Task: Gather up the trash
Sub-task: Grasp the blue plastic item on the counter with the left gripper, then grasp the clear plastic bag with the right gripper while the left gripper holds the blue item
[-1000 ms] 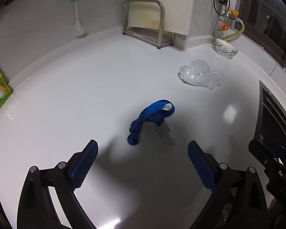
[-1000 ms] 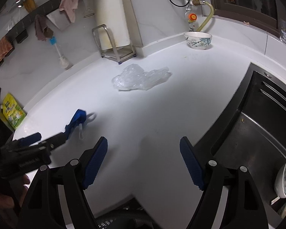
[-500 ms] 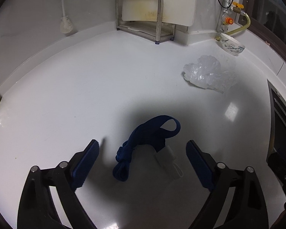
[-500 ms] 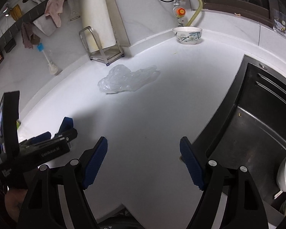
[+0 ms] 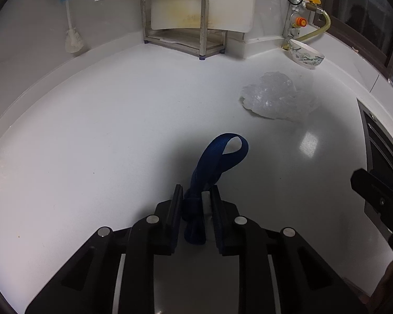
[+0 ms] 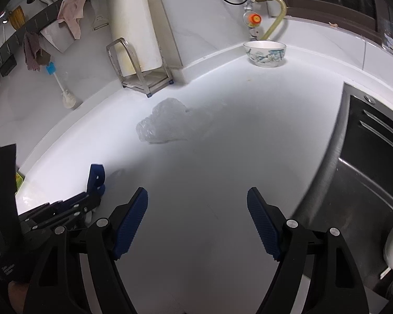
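My left gripper point(image 5: 195, 196) is shut on a blue strap point(image 5: 217, 157) with a small white piece between the pads, on the white counter point(image 5: 104, 130); the strap's loop sticks out ahead. The strap also shows in the right wrist view point(image 6: 95, 178), held by the left gripper point(image 6: 94, 198). A crumpled clear plastic bag point(image 5: 272, 96) lies further back right; it also shows in the right wrist view point(image 6: 170, 125). My right gripper point(image 6: 196, 209) is open and empty above the counter, apart from both items.
A metal rack with a white board point(image 5: 191, 23) and a patterned bowl point(image 5: 305, 55) stand at the back wall. A brush point(image 5: 70, 34) leans at back left. A dark sink point(image 6: 374, 162) lies right of the counter.
My left gripper moved forward over the blue strap and shut on it. The right gripper stayed open and shifted slightly.
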The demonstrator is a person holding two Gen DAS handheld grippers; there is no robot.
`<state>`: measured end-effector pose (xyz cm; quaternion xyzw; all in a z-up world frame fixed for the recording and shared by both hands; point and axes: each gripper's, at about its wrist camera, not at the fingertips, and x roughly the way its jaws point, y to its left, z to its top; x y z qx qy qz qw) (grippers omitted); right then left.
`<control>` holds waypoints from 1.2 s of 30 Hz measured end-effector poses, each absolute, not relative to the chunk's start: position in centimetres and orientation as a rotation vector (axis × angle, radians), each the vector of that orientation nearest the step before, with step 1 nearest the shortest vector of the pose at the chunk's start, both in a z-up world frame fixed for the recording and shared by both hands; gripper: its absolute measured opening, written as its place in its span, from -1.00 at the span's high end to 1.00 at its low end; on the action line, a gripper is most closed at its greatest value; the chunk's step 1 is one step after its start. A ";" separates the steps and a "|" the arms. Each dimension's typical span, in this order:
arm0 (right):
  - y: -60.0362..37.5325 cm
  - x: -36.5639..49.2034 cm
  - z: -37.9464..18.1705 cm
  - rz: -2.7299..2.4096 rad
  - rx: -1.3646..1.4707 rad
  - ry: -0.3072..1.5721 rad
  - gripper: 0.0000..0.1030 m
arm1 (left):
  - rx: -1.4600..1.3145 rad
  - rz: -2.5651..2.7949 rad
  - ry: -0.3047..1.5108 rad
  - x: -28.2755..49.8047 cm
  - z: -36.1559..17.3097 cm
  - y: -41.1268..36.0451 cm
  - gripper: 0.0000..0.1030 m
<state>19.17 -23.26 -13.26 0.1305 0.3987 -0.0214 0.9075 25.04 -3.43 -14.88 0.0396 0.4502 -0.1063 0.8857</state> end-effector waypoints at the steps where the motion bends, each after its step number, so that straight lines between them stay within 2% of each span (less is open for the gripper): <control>1: -23.1 19.5 -13.2 -0.044 0.267 0.820 -0.45 | 0.082 -0.221 0.935 25.2 -14.7 -3.1 0.59; 18: -20.3 29.3 -12.2 -0.063 0.212 0.788 -0.45 | 0.114 -0.213 0.902 28.2 -12.1 2.3 0.59; 26: -19.4 33.2 -14.1 -0.137 0.156 0.886 -0.45 | 0.101 -0.223 0.917 29.3 -12.3 3.2 0.59; 31: -19.5 33.5 -14.4 -0.140 0.153 0.869 -0.44 | 0.087 -0.222 0.931 29.4 -12.6 3.7 0.59; 32: -19.4 33.6 -14.4 -0.132 0.155 0.869 -0.40 | 0.084 -0.221 0.935 29.5 -12.7 3.9 0.59; 34: -19.2 33.8 -14.5 -0.097 0.168 0.873 -0.09 | 0.080 -0.218 0.942 29.5 -12.9 4.1 0.59; 36: -19.0 34.1 -14.5 -0.067 0.182 0.878 0.11 | 0.076 -0.216 0.946 29.3 -12.9 4.2 0.59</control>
